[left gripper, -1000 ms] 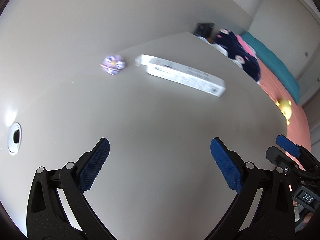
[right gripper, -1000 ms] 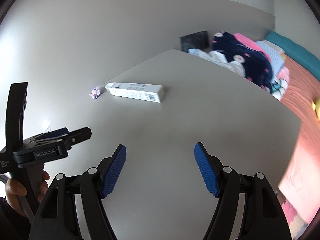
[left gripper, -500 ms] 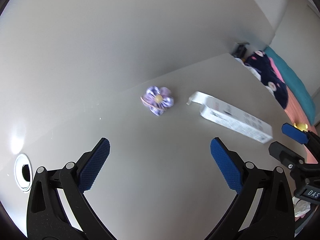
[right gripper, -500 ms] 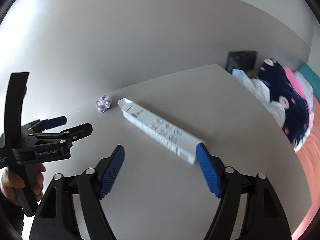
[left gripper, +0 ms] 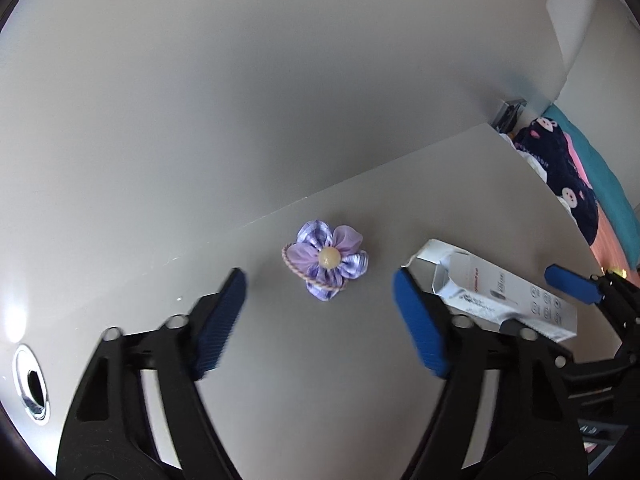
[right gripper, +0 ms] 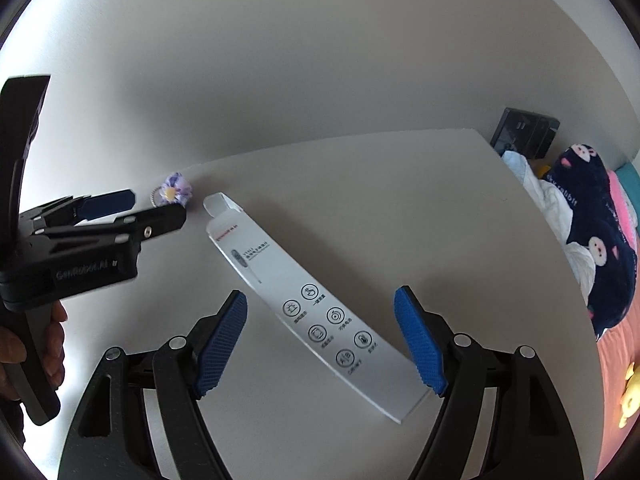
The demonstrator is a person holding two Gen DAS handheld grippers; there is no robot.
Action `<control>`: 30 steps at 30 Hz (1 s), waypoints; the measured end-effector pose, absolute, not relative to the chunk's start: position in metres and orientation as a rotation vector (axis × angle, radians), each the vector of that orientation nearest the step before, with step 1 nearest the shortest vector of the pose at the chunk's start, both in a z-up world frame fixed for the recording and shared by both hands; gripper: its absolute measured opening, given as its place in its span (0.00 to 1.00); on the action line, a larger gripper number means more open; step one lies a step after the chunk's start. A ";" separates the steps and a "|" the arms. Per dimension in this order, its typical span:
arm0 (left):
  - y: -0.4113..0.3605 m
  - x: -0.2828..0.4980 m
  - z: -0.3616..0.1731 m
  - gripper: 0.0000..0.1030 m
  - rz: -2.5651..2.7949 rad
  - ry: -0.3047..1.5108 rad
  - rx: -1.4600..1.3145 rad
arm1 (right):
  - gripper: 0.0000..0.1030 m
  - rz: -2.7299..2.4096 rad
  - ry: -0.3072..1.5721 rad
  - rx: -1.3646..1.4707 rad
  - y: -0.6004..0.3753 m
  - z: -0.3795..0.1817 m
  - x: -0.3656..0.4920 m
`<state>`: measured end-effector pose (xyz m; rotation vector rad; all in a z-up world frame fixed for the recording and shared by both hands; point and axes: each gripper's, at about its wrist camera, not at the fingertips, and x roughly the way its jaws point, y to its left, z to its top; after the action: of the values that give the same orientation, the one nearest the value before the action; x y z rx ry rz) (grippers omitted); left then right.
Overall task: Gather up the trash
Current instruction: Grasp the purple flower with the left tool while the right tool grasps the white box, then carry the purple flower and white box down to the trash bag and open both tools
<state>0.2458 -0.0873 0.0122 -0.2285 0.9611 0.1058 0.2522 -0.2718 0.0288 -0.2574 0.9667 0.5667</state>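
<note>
Behind the left gripper (left gripper: 320,320), the white box (left gripper: 500,300) sits partly hidden.

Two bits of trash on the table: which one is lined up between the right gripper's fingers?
The long white box; the purple fabric flower lies beyond its open end, ahead of the left gripper.

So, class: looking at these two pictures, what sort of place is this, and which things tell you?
Probably a bedroom at home: a plain white table stands against a wall, and beside it a bed holds a dark patterned blanket and a yellow soft toy.
</note>
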 end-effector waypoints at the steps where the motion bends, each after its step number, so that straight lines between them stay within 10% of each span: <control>1: -0.087 0.247 0.012 0.61 0.118 0.950 -0.218 | 0.74 0.567 0.968 -0.265 -0.271 0.027 0.253; 10: -0.093 0.254 0.011 0.39 0.107 0.941 -0.185 | 0.29 0.561 0.971 -0.264 -0.280 0.021 0.253; 30: -0.145 0.226 0.026 0.18 -0.056 0.911 -0.154 | 0.28 0.508 0.951 -0.107 -0.315 0.055 0.211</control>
<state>0.2261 -0.1454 0.0265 -0.1535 0.9108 -0.0561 0.2114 -0.3154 0.0549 -0.1071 0.9512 0.5085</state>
